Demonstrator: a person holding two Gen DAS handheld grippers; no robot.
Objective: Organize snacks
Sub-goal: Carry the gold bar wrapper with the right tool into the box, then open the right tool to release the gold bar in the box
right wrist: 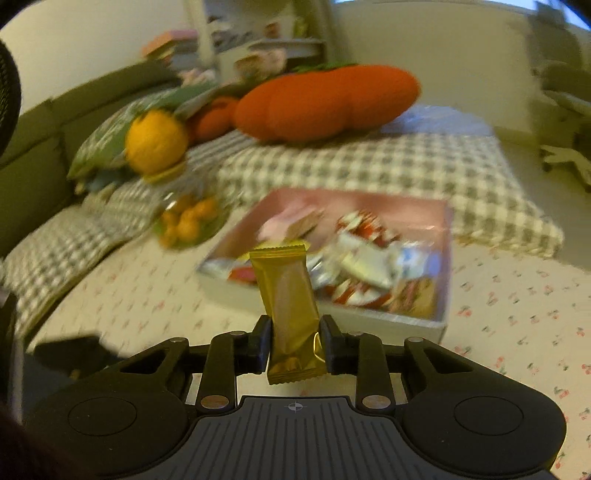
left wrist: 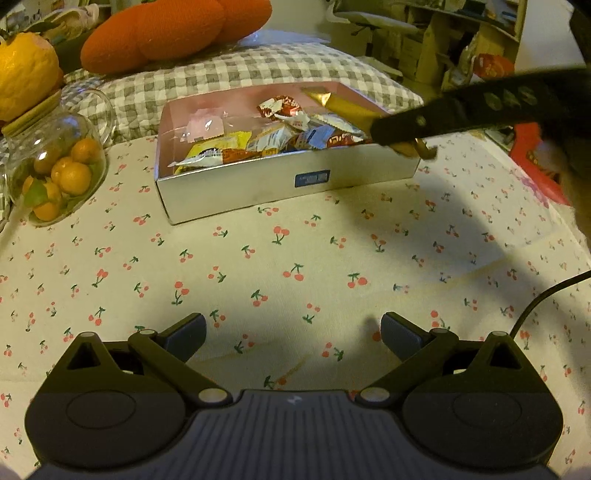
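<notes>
A gold-wrapped snack bar [right wrist: 286, 295] stands upright between my right gripper's [right wrist: 295, 330] pads, which are shut on its lower half. It is held in the air in front of the white snack box [right wrist: 441, 321], which holds several mixed wrapped snacks [right wrist: 365, 258]. In the left wrist view the right gripper [left wrist: 391, 134] reaches in from the right over the box's [left wrist: 284, 184] right end, with the gold bar [left wrist: 343, 105] sticking out past its tips. My left gripper [left wrist: 291, 328] hangs open over the cherry-print cloth, nothing between its fingers.
A glass jar of small oranges [left wrist: 55, 166] sits left of the box, a large yellow citrus [left wrist: 26, 74] on top. Behind lie a checked cushion [left wrist: 258, 70] and an orange plush [left wrist: 166, 29]. A red packet [left wrist: 532, 158] and a black cable [left wrist: 535, 302] are at right.
</notes>
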